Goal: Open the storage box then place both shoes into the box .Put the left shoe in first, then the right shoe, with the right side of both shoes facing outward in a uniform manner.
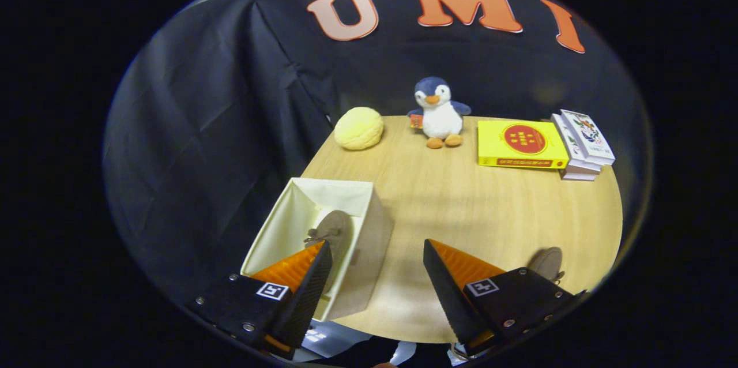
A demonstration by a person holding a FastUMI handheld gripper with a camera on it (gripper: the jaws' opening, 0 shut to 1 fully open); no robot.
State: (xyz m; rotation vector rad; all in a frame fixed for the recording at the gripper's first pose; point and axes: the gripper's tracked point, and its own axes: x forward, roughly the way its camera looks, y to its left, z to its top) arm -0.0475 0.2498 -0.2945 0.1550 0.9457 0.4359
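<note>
Gripper view: fingers [377, 252] spread, one shoe [332, 229] in box [369, 229].

Wooden counter [461, 206] carrying an open storage box [369, 241], one shoe [548, 262], a yellow cushion [358, 128], plush penguin [438, 114], yellow book [522, 146] and stacked books [582, 146].

jaws spread, empty | one shoe [333, 229] in storage box [369, 241] (other shoe [546, 263] on table [461, 206])
</note>
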